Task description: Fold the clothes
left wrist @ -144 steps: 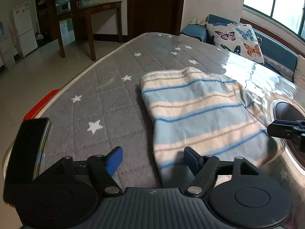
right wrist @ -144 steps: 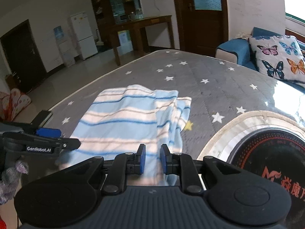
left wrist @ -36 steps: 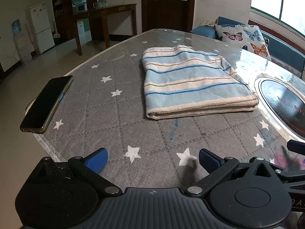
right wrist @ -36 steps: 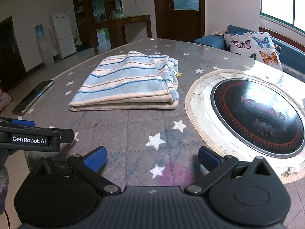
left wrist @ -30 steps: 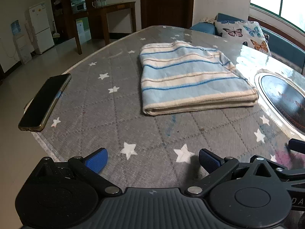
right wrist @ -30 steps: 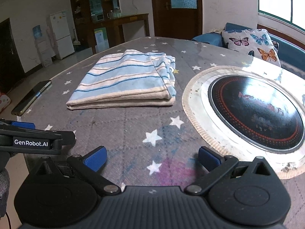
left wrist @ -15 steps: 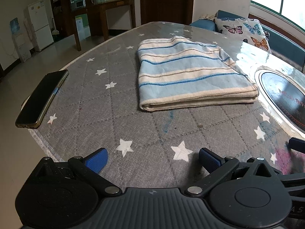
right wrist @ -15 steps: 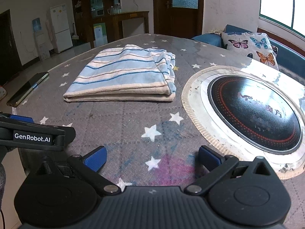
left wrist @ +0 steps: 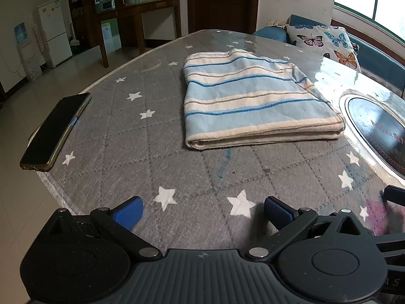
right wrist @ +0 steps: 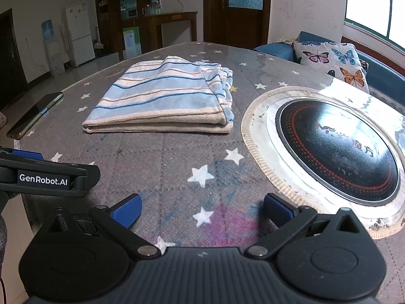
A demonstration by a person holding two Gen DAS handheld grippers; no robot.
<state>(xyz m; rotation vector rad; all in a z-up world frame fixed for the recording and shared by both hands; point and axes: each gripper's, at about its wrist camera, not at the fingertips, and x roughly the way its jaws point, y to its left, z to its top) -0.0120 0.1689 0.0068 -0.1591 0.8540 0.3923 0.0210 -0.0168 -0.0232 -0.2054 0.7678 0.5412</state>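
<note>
Surface: a round table (left wrist: 157, 136) is covered by a grey quilted cloth printed with white stars; faint blue and pink stains are seen near its front edge. A round black hob (right wrist: 336, 149) with red dotted rings is set into the table inside a pale metal ring, to the right of the garment.

Task item: a blue-and-cream striped garment (left wrist: 250, 103) is laid folded flat on the cloth, its thick folded edge turned towards the cameras, well apart from both tools.

Left gripper (left wrist: 202, 210): blue pads are spread wide and nothing is held between them; it is held low over the front edge of the table.

Right gripper (right wrist: 202, 210): blue pads are likewise spread wide and empty, above the stained patch.

Also on the table: a dark phone (left wrist: 55, 131) is laid flat at the left rim.

Room: a pale tiled floor, a white fridge (right wrist: 79, 34), a dark wooden side table (left wrist: 141, 20), a dark door (right wrist: 236, 7), a butterfly-print cushion (right wrist: 331, 60) on a blue sofa, and a bright window at right are recorded
</note>
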